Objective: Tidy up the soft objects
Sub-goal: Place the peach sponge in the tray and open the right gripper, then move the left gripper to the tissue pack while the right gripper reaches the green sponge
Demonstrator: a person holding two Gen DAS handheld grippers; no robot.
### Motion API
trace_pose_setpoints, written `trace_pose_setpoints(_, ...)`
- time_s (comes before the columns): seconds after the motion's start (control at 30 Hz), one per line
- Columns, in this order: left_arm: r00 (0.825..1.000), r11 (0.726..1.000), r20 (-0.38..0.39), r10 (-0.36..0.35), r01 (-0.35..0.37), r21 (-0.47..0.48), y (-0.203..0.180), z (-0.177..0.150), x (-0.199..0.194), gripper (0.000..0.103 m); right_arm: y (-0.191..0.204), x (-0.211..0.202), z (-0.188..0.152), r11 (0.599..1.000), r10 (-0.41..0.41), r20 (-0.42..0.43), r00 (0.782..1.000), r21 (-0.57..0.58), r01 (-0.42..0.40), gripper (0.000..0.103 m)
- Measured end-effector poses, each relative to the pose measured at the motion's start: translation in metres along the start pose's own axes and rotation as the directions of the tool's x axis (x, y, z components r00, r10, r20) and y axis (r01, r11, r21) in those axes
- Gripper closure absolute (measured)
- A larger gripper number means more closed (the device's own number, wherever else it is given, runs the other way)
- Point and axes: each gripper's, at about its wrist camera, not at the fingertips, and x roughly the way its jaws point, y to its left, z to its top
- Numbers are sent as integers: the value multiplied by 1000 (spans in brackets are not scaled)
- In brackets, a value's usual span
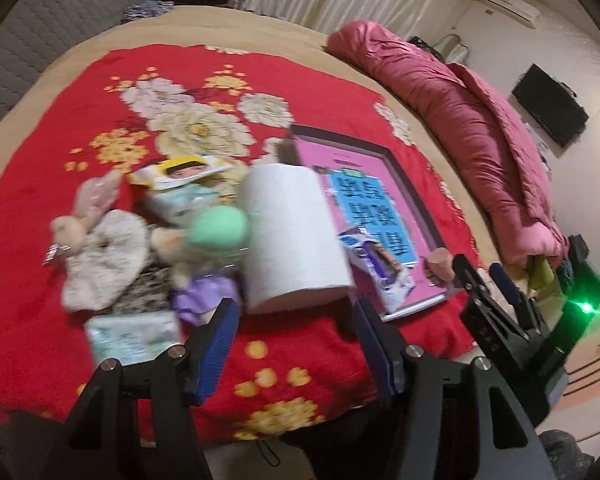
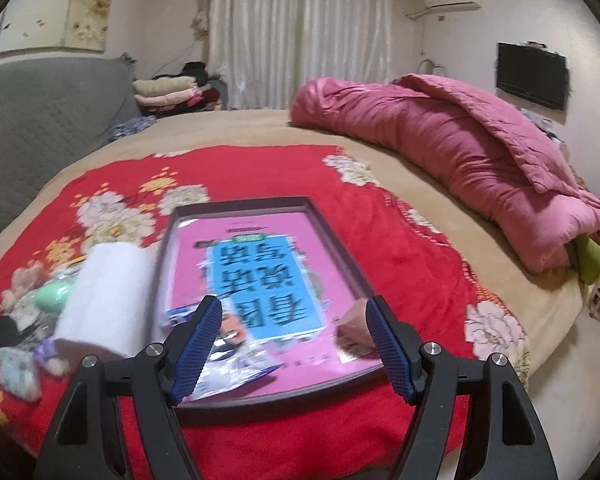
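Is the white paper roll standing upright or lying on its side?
Lying on its side: the white paper roll rests lengthwise on the red blanket.

I see a red blanket (image 2: pixel 380 216) patterned with cream and yellow flowers, a white paper roll (image 1: pixel 296 236), a pink tray (image 2: pixel 260 208) with a blue panel and dark rim, a mint-green ball (image 1: pixel 219 226), and a rose-pink quilt (image 2: pixel 460 152).

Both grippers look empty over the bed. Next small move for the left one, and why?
Probably ease the left gripper forward around the white paper roll and close. Its blue pads stand open, empty, just short of the roll, which lies beside the dark-framed tray with pink lining.
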Motion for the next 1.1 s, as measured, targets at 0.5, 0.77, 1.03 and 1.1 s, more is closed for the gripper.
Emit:
trace_pose_setpoints(0.5,994,994,47,103,-101,-43,37,-6,-23,43,77,-58,12,974,199,26,980,-117,-194,27)
trace_pose_setpoints(0.77,979,982,94,181,-174,-74,67,-4,-37,43,103,-84,21,949,278,46,959,-166,-267,27)
trace_pose_setpoints(1.03,962,957,106,253,-233,-175,121,-2,-47,43,136,-103,72,918,381,127,916,-171,-358,27)
trace_pose_setpoints(1.1,961,953,103,258,-236,-189,128,-3,-48,43,145,-105,87,908,408,138,903,-164,-385,27)
